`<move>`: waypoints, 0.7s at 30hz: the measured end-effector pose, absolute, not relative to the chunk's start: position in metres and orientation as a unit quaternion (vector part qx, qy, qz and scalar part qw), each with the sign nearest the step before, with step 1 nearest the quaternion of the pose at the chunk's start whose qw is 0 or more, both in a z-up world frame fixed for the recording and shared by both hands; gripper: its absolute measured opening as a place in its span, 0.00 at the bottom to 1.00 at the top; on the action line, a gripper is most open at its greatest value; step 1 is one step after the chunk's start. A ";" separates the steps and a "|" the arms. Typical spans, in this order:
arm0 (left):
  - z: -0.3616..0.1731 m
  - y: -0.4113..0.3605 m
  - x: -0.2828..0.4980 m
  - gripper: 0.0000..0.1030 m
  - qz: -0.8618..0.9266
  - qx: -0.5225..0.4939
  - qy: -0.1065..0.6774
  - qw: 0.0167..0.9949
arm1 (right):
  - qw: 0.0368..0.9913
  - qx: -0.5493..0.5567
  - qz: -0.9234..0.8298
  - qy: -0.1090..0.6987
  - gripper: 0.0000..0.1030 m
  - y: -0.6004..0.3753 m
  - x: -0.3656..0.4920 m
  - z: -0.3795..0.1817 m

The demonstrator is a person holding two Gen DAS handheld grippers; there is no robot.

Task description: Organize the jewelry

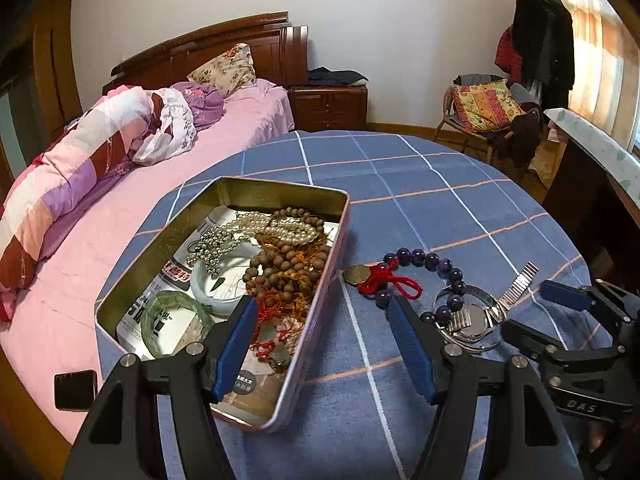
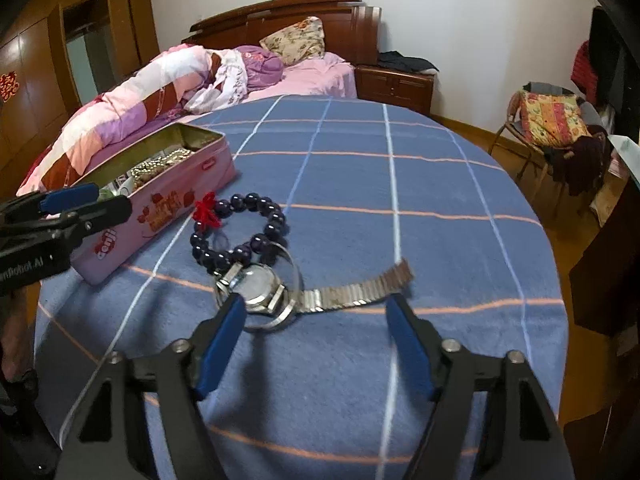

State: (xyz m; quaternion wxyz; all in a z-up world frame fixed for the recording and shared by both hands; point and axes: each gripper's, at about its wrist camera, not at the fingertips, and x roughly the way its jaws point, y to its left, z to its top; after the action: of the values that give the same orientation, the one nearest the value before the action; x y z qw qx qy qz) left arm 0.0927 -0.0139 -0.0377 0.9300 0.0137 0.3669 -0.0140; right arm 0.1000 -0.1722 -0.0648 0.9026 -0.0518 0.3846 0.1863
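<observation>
A pink tin box [image 1: 160,240] [image 2: 168,204] stands open on the blue checked table. It holds bead strings [image 1: 280,272], pearls and two jade bangles [image 1: 176,316]. To its right lie a purple bead bracelet [image 1: 436,264] [image 2: 240,224] with a red knot, a silver watch [image 1: 476,316] [image 2: 260,284] with a metal band, and a thin silver bangle under the watch. My left gripper [image 1: 324,308] is open over the box's right wall. My right gripper [image 2: 316,304] is open just in front of the watch, and it also shows in the left wrist view [image 1: 532,308].
A bed with pink sheets and a rolled quilt [image 1: 80,168] lies left of the table. A small black object [image 1: 76,390] lies on the bed edge. A wooden nightstand [image 1: 328,104] and a chair [image 1: 484,112] with clothes stand behind. A dark desk [image 1: 592,184] is at right.
</observation>
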 end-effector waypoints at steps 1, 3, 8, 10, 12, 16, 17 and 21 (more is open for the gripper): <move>-0.038 -0.017 0.093 0.66 -0.017 0.017 0.366 0.930 | 0.901 -0.054 0.190 0.387 0.63 -0.169 0.102 -0.065; -0.039 -0.020 0.093 0.66 -0.019 0.022 0.367 0.930 | 0.897 -0.062 0.193 0.392 0.57 -0.163 0.106 -0.067; -0.041 -0.020 0.093 0.66 -0.019 0.021 0.371 0.928 | 0.889 -0.062 0.204 0.406 0.38 -0.159 0.112 -0.073; -0.040 -0.019 0.093 0.66 -0.018 0.019 0.369 0.929 | 0.889 -0.069 0.202 0.406 0.09 -0.160 0.110 -0.072; -0.039 -0.020 0.092 0.66 -0.018 0.019 0.367 0.930 | 0.888 -0.076 0.193 0.410 0.08 -0.164 0.109 -0.073; -0.039 -0.026 0.091 0.66 -0.025 0.027 0.366 0.930 | 0.889 -0.081 0.177 0.414 0.08 -0.173 0.110 -0.072; -0.039 -0.028 0.091 0.66 -0.028 0.029 0.366 0.930 | 0.889 -0.079 0.176 0.416 0.08 -0.177 0.109 -0.072; -0.039 -0.036 0.090 0.66 -0.036 0.039 0.365 0.930 | 0.890 -0.091 0.160 0.417 0.08 -0.186 0.107 -0.071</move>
State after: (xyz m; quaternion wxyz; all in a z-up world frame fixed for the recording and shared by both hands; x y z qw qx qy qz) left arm 0.0895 -0.0358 -0.0392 0.9297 0.0390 0.3646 -0.0358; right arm 0.1073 -0.1859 -0.0709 0.8901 -0.0914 0.4169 0.1598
